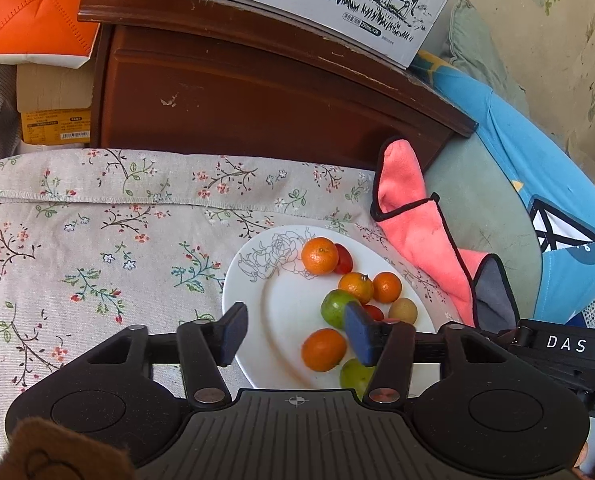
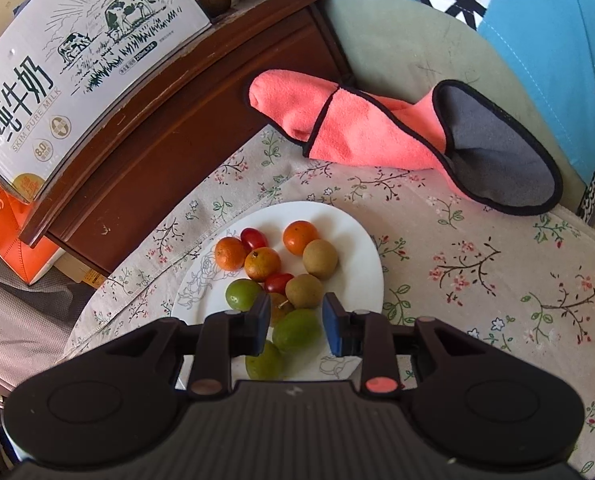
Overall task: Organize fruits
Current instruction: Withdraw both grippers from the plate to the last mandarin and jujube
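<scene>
The small round fruits lie on the white round china plate [image 2: 361, 248]. Both the left gripper [image 1: 295, 330] and the right gripper [image 2: 295, 326] hover with fingers open and empty. The step seems to be choosing; next, the right should close on the green round fruit [image 2: 297, 330] at six o'clock.

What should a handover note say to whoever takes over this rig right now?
Left gripper: open, empty, over the near part of the plate.
Right gripper: open, empty; a green fruit shows through the gap, not gripped.
Fruit: all on the white plate, mixed together: small oranges, green fruits, brown fruits, red tomatoes. The plate sits on the floral cloth, pink towel behind it.
Done: fruit gathered on the plate, none on the cloth in view.
Left: no grouping by kind visible; probably sort them.
</scene>
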Tool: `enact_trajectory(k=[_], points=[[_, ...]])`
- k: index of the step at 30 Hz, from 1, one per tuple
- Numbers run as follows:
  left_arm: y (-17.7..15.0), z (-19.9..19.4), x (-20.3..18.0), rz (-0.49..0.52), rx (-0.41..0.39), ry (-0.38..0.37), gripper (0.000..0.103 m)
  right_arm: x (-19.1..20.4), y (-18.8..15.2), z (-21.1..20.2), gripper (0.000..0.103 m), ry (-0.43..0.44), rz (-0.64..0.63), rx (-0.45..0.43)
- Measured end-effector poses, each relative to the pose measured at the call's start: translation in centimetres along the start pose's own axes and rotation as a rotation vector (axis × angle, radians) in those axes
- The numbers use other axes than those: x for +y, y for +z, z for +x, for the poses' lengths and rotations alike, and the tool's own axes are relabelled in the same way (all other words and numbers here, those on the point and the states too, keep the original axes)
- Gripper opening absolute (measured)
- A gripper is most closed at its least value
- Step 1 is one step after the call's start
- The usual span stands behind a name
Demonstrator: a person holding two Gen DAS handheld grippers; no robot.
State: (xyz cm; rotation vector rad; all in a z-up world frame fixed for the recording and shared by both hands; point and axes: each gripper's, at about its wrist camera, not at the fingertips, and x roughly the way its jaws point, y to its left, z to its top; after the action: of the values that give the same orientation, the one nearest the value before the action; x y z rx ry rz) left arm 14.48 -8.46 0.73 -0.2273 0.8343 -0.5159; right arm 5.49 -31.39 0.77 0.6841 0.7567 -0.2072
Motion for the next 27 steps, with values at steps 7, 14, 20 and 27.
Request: enact_trajectory(k=[7,14,20,27], points=[[0.5,-2.3,-0.2,0.039,-0.033,0.001,0.067,1.2,-0.3,-0.4,0.031,0.066,-0.067,0.017],[-0.5,-4.6,-0.5,0.097,-0.033,0.002,0.069,2.0,-1.5,-0.7,0.031,0.101,-0.137,0.064],[-1.5,-5.5,0.8,0.095,-0.004,0.033,0.07,3.0,-3.2,-1.0,0.031,0.133,-0.207,0.128],[-4.1,-6.2,1.7,0.148,0.049,0.063,0.07,3.2,-5.0,-0.5,0.031,0.149,-0.209,0.207]])
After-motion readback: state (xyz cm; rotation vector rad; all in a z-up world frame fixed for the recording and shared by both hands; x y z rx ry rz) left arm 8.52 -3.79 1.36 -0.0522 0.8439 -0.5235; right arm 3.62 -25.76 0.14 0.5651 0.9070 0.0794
